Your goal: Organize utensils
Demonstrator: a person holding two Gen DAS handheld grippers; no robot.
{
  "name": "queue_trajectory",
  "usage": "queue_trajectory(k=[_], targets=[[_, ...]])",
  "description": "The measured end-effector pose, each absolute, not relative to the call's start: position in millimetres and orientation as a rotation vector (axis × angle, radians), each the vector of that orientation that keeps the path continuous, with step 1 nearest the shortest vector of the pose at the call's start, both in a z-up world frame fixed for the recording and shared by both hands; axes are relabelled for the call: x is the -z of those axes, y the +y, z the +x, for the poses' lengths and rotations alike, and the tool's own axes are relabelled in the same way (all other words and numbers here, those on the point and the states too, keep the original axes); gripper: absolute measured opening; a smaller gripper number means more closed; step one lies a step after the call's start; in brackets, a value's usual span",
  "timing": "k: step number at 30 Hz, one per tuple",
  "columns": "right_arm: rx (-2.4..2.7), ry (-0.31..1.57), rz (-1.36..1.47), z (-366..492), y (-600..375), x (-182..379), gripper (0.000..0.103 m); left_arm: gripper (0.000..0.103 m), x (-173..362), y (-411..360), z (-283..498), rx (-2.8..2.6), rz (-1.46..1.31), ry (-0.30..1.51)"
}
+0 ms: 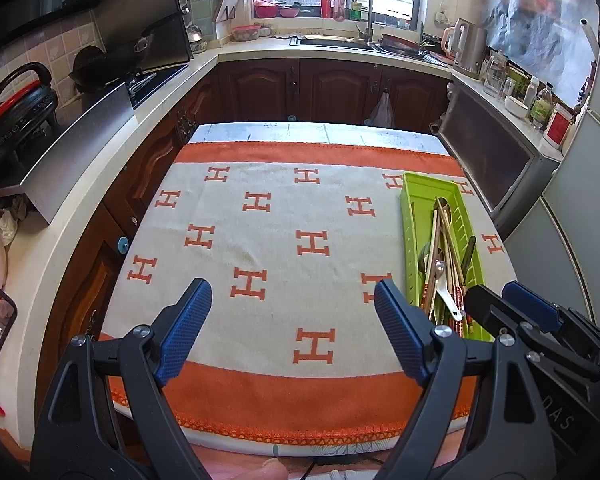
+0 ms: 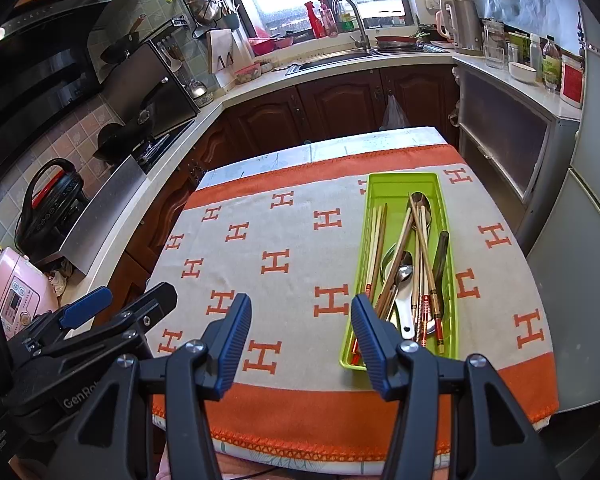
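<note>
green tray [image 2: 404, 184] holds chopsticks [image 2: 378, 240] and spoons [image 2: 405, 280]; both grippers spread, empty

The left claw [image 1: 293, 332] has matte black plastic arms shaped like open triangles, joined with round silver screws, and ribbed blue pads on its fingers [image 1: 184, 332]. The right claw [image 2: 301, 344] is built alike; white lettering marks one black housing.
</note>
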State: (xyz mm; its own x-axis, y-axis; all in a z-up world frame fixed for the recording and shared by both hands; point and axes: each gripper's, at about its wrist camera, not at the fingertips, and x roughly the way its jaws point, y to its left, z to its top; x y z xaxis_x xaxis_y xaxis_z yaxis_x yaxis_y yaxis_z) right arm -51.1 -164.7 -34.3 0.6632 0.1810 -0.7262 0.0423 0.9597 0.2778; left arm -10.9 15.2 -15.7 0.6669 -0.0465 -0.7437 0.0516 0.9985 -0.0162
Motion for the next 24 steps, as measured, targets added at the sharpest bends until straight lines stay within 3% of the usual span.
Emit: queue_trajectory(k=[24], targets=[[-0.079, 0.848, 0.284, -50.9, -164.8, 34.6, 0.052, 0.082, 18.8, 15.8, -12.7, 0.053, 0.003, 0.845]])
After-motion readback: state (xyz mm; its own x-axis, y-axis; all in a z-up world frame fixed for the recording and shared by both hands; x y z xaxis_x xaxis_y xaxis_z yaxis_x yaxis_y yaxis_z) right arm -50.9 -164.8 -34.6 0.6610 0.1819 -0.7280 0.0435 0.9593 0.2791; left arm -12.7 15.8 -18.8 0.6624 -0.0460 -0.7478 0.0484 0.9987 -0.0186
